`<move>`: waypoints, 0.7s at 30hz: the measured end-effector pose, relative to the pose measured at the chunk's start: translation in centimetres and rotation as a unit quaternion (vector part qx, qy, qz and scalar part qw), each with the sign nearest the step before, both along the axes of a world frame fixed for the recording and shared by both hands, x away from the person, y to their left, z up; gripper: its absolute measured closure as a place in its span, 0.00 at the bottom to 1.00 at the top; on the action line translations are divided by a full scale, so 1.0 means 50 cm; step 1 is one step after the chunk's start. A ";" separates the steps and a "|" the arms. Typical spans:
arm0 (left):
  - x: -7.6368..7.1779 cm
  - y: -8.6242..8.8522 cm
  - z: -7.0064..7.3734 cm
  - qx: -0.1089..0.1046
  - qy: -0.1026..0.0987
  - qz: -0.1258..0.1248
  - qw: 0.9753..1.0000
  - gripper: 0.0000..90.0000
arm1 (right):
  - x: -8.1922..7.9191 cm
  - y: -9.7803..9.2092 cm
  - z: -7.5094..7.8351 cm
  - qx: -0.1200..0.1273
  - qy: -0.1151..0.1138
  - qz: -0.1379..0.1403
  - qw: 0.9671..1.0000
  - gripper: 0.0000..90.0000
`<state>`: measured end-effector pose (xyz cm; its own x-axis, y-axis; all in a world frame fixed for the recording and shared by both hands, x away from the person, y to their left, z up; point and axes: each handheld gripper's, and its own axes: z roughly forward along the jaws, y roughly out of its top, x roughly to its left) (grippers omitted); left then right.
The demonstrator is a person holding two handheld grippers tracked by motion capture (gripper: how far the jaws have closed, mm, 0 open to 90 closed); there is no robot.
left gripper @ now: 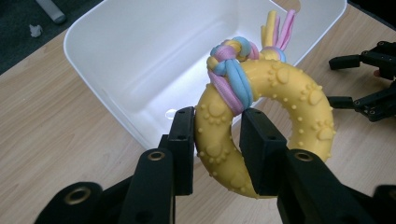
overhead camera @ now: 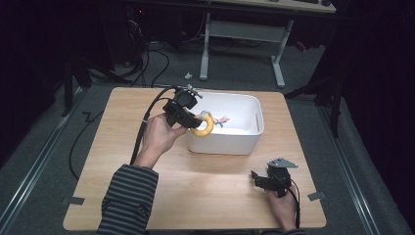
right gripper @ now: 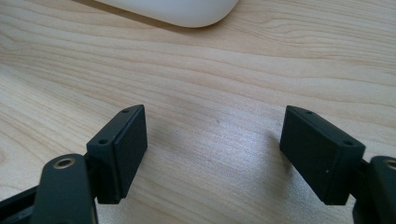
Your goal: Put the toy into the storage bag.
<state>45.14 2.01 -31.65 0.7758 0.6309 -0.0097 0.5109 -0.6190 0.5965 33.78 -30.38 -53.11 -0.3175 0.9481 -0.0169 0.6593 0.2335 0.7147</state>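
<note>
two sets of fingers: left gripper point(left gripper: 217, 140) clamps the yellow ring toy point(left gripper: 266, 126) over the white bin point(left gripper: 116, 60), right gripper point(right gripper: 212, 154) spread wide.

My high view looks down the table point(overhead camera: 205, 196); both gripper views sit close, sharing the white bin point(left gripper: 140, 60) near its far edge.

The left tool point(left gripper: 217, 140) clamps its 2 black jaws on a yellow ring toy point(left gripper: 271, 126) knotted with a pastel rope point(left gripper: 233, 70), holding it above the near rim of a white bin point(left gripper: 140, 56). The right tool point(left gripper: 369, 79) rests on the wooden surface point(left gripper: 56, 130) beyond.
</note>
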 end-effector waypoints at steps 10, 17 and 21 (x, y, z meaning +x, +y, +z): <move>0.039 -0.040 -0.018 0.000 0.016 0.006 1.000 0.74 | 0.000 0.000 0.000 0.000 0.000 0.000 1.000 0.26; 0.057 -0.056 -0.033 0.003 0.020 0.012 1.000 0.74 | 0.000 0.000 0.000 0.001 0.000 -0.001 1.000 0.26; 0.070 -0.056 -0.042 -0.003 0.028 0.018 0.999 0.74 | 0.000 0.000 0.000 0.000 0.000 0.000 1.000 0.26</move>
